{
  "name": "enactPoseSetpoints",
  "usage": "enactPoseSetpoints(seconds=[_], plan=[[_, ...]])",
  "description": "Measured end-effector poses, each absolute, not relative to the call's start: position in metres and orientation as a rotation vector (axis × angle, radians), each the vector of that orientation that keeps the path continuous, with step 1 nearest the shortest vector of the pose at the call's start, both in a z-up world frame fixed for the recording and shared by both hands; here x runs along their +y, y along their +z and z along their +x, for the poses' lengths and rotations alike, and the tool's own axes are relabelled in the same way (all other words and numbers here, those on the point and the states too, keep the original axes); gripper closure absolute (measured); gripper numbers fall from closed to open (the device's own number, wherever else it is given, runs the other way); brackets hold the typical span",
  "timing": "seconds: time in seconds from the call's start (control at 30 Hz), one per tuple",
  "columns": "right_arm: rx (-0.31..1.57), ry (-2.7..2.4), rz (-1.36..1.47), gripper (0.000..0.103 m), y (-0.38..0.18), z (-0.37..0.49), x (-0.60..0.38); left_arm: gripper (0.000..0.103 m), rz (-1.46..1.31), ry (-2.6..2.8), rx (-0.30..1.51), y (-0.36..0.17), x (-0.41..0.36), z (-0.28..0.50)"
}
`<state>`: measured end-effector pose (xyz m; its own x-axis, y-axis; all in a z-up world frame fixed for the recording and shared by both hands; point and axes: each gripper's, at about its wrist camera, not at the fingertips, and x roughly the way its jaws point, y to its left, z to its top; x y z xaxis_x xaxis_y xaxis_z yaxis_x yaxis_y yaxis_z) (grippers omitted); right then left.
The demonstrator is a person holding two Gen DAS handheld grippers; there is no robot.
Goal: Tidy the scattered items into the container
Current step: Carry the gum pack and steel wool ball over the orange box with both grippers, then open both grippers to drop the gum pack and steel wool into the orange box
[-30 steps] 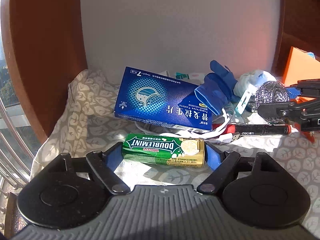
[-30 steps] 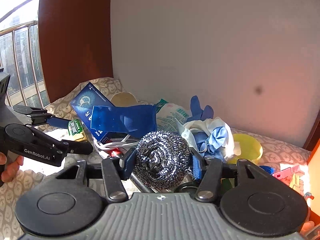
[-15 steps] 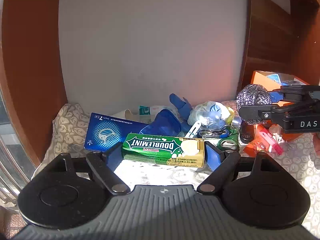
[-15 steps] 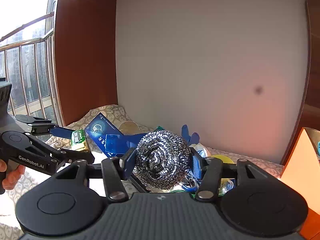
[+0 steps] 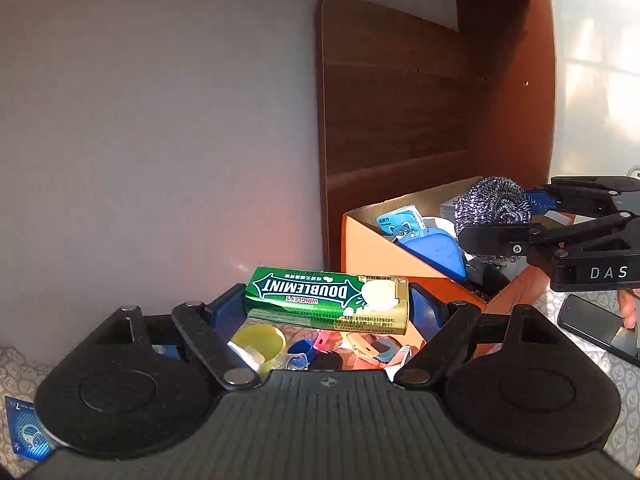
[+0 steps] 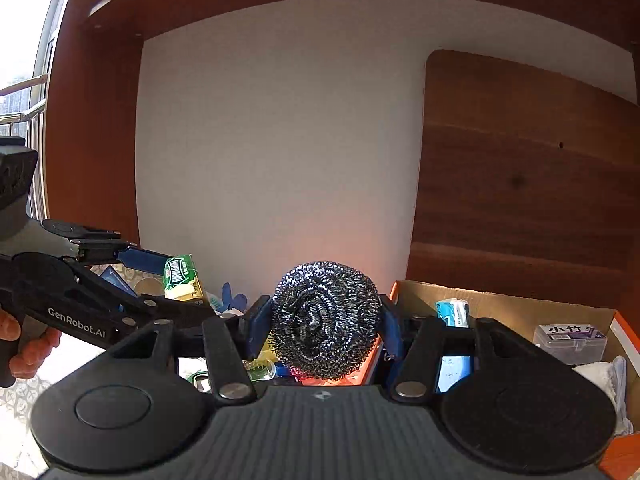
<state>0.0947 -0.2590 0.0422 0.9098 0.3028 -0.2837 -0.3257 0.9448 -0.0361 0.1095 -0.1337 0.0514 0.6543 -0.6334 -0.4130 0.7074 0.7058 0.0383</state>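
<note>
Left gripper (image 5: pixel 327 307) is clamped endwise on the gum pack (image 5: pixel 326 299), held above the clutter just short of the orange box (image 5: pixel 384 254). Right gripper (image 6: pixel 323 326) is clamped on the steel scourer (image 6: pixel 325 320), over the box's rim.

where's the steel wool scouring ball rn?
The steel wool scouring ball is clamped between the right gripper fingers; in the left wrist view it hangs at the right, over the open orange cardboard box.
</note>
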Motion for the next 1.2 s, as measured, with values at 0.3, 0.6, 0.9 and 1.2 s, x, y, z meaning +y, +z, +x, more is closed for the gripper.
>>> enactPoseSetpoints(seconds=[0.3,0.6,0.9,1.2], plan=[[0.265,0.104,-0.023,0.050,0.045,0.096,-0.369,0.018,0.287,-0.873,0.360,0.056,-0.252,0.123],[0.315,-0.025,0.025,0.050,0.025,0.104,-0.448,0.018,0.349,-0.897,0.369,0.044,-0.329,0.138],[0.362,-0.046,0.058,0.049,0.004,0.119,-0.474,0.018,0.400,-0.847,0.437,0.025,-0.362,0.154],[0.356,-0.002,0.030,0.048,0.006,0.121,-0.472,0.018,0.414,-0.804,0.549,0.021,-0.380,0.166]])
